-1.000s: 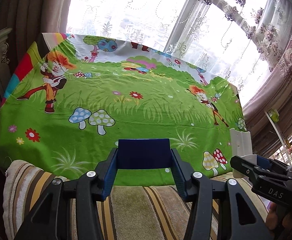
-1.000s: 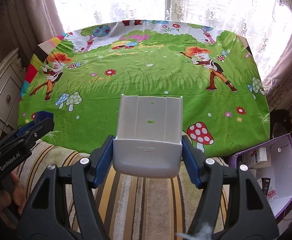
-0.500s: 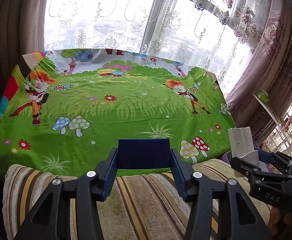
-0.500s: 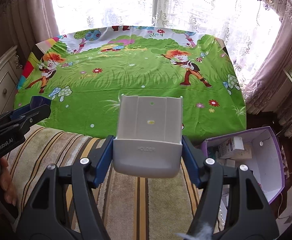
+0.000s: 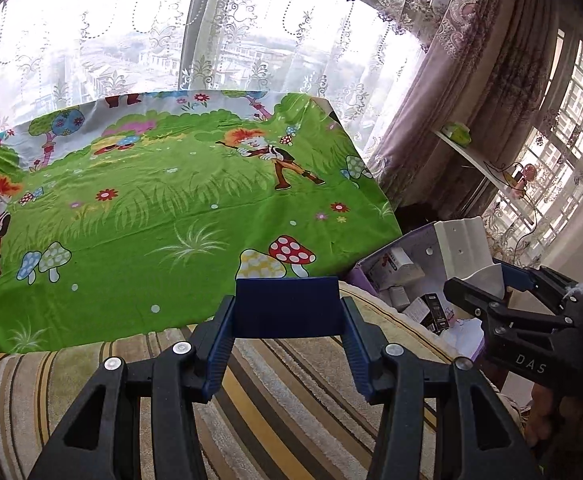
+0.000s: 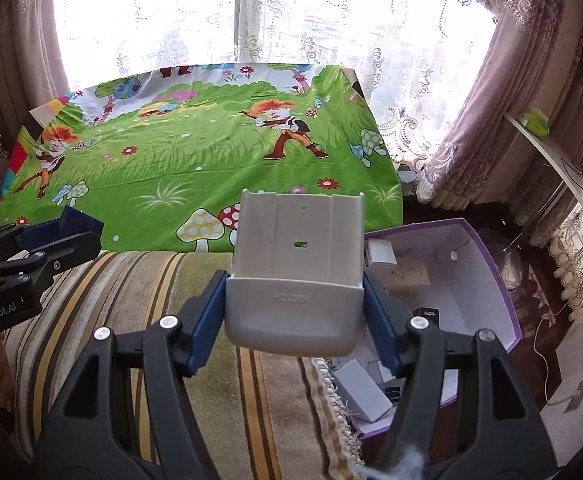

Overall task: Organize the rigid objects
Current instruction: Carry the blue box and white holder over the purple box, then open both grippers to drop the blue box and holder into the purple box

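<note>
The left gripper [image 5: 287, 354] is a black plastic frame of two angled arms with triangular cut-outs, each arm carrying two round silver screw heads. Its fingers [image 5: 217, 350] are dark blue with ribbed inner faces. The right gripper [image 6: 295, 328] has the same black frame, silver screws and blue fingers [image 6: 205, 326]. Seen from the side, its body bears white lettering "DAS" (the left one's body reads "GenRobot.AI"). A tuft of white fluff clings to the right gripper's lower frame.
</note>
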The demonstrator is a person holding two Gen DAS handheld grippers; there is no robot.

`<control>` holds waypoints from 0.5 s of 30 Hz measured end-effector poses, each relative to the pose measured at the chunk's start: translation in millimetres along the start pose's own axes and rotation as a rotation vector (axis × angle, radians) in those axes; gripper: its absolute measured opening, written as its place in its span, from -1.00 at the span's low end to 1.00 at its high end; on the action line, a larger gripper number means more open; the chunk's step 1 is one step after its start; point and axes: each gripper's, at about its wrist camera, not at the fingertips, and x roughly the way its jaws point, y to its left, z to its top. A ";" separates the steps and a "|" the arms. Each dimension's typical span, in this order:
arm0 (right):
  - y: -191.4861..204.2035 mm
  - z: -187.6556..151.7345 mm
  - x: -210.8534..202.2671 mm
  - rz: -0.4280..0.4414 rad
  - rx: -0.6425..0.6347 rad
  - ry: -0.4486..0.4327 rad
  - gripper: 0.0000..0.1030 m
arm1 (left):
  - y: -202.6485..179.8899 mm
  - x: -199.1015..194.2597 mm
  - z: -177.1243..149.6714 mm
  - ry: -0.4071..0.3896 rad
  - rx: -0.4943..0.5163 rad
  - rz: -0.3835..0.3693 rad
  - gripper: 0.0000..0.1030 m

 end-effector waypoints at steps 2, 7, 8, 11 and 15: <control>-17.0 -4.6 -3.5 -0.039 0.021 -0.002 0.33 | -15.0 5.5 3.0 0.017 0.023 -0.031 -0.01; -53.3 -16.3 -9.2 -0.113 0.073 -0.002 0.33 | -53.1 19.5 8.4 0.049 0.083 -0.095 -0.01; -60.1 -18.5 -9.7 -0.125 0.085 -0.001 0.33 | -60.5 23.1 9.1 0.060 0.094 -0.107 -0.01; -78.9 -26.4 -9.8 -0.160 0.117 0.004 0.33 | -82.9 34.4 9.2 0.090 0.121 -0.145 -0.01; -100.7 -34.8 -7.0 -0.185 0.159 0.014 0.33 | -112.0 48.7 10.7 0.118 0.159 -0.187 -0.01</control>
